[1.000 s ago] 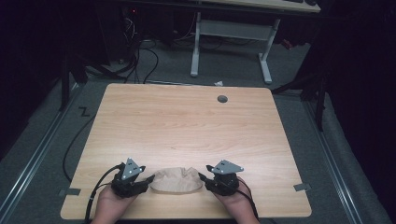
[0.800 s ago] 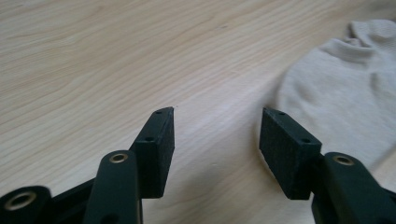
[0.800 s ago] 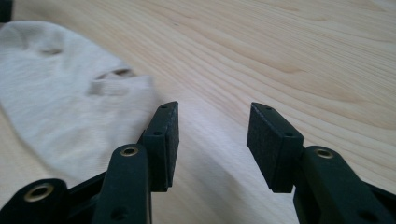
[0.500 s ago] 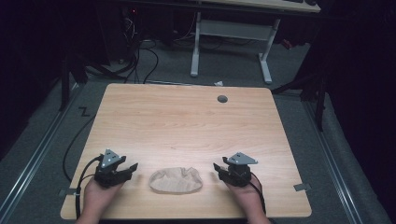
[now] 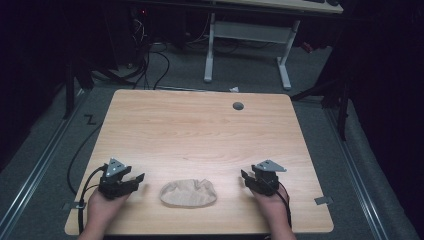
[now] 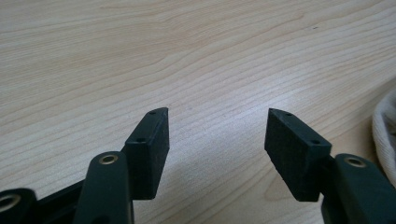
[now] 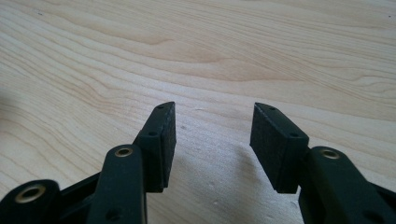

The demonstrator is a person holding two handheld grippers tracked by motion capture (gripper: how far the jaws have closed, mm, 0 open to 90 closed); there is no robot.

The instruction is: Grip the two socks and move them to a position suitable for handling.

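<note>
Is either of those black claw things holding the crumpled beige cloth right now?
No. In the high view the cloth lies alone on the table, with the left gripper and right gripper apart from it, fingers open.

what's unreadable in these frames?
- Cloth: high view too small and dim to tell its folds or what kind it is; left gripper view's right edge cuts it to a white strip.
- Forearms: cut off by the high view's bottom edge.
- Floor around the table: too dark.

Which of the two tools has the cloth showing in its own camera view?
The left tool: the white cloth edges into its view at the right. The right tool sees bare table. Both stand open, apart from the cloth.
</note>
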